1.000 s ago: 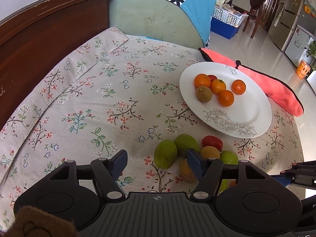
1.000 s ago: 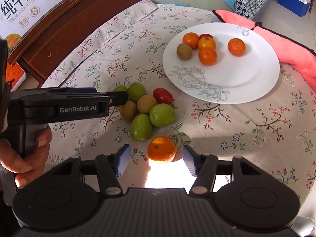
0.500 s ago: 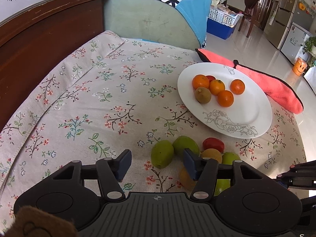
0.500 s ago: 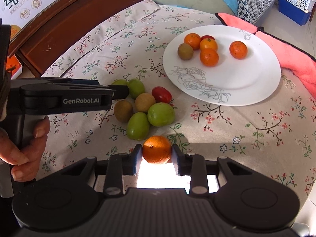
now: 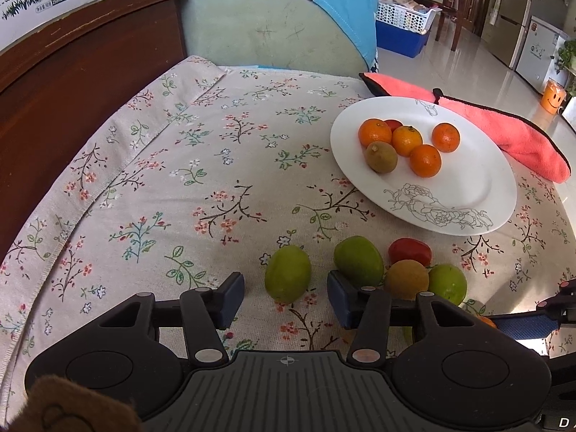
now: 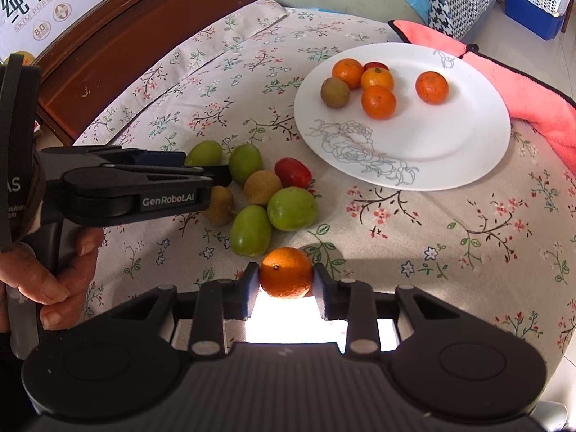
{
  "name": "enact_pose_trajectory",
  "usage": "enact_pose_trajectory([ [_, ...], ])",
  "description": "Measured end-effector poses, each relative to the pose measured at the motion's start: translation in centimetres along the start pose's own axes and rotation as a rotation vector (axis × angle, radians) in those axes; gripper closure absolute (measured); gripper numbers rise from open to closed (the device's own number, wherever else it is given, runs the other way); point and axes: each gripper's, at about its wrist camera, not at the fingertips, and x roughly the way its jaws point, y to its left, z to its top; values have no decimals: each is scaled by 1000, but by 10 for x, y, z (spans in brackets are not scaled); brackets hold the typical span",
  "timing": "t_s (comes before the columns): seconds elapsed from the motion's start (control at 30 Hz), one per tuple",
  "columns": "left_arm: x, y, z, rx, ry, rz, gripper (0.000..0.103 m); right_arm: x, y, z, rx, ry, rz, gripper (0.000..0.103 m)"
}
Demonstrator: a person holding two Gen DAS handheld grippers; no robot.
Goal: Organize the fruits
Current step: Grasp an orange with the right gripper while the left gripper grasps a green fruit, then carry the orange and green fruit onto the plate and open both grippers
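A white plate on the flowered cloth holds several oranges, a brown kiwi and a red fruit. Short of it lies a cluster of green, brown and red fruits. My left gripper straddles the leftmost green fruit. Its jaws are closing, with a gap still showing on both sides of the fruit. My right gripper is shut on an orange at the near end of the cluster. The right wrist view shows the left gripper from the side, held by a hand.
A pink towel lies past the plate at the cloth's right edge. A dark wooden board and a green cushion border the far side. Bare flowered cloth stretches left of the fruits.
The right gripper's jaws came together on the orange, which had lain loose between them. The left gripper's jaws narrowed and now frame the leftmost green fruit.
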Motion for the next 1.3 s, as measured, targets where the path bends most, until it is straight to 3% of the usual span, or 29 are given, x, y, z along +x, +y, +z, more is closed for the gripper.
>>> enact_pose_trajectory([
  [0.13, -1, 0, 1, 7, -7, -4, 79, 0, -1, 1, 10, 0, 8, 71],
  [0.6, -11, 9, 8, -55, -9, 20, 79, -12, -9, 11, 60, -51, 19, 71],
  [1.0, -38, 3, 27, -90, -98, -15, 79, -46, -31, 32, 154, -190, 40, 71],
  [1.3, -54, -20, 43, -84, -145, -83, 79, -75, -60, 48, 247, -305, 22, 71],
])
